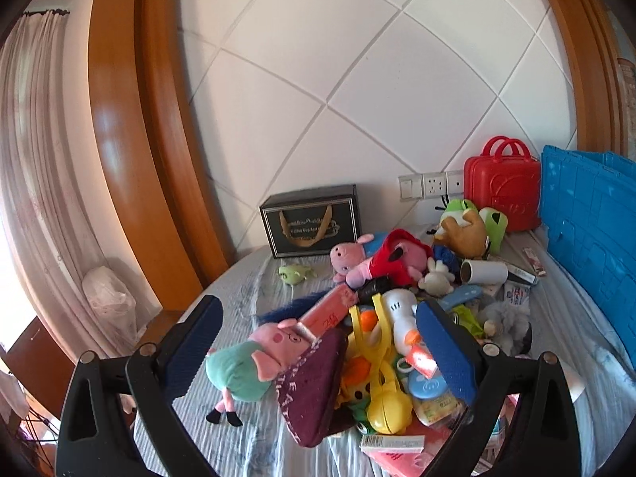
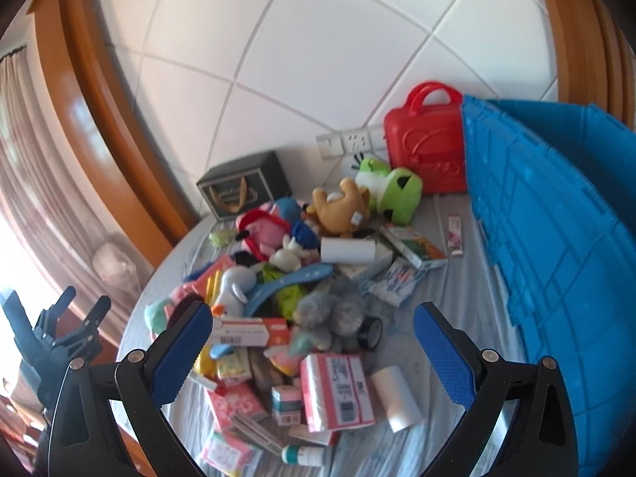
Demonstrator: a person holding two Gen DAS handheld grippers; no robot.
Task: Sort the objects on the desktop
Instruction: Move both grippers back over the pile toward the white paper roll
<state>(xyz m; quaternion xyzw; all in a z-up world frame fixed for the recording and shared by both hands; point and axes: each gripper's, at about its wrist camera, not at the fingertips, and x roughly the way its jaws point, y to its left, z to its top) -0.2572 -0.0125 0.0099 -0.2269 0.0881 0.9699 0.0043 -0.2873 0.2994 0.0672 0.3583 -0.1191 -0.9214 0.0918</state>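
Note:
A heap of toys and small boxes lies on a round table with a pale striped cloth (image 1: 246, 294). In the left wrist view my left gripper (image 1: 318, 330) is open above the heap's left side, over a pink pig plush in a green dress (image 1: 246, 361) and a maroon pouch (image 1: 314, 381). In the right wrist view my right gripper (image 2: 314, 328) is open above a grey furry plush (image 2: 334, 314) and a pink packet (image 2: 338, 389). Both grippers hold nothing. The left gripper (image 2: 59, 318) also shows at the right wrist view's left edge.
A blue plastic crate (image 2: 556, 258) stands at the table's right side, also seen in the left wrist view (image 1: 588, 238). A red toy case (image 1: 501, 183) and a black gift box (image 1: 314, 218) stand at the back by the wall. A white roll (image 2: 397, 397) lies near the front.

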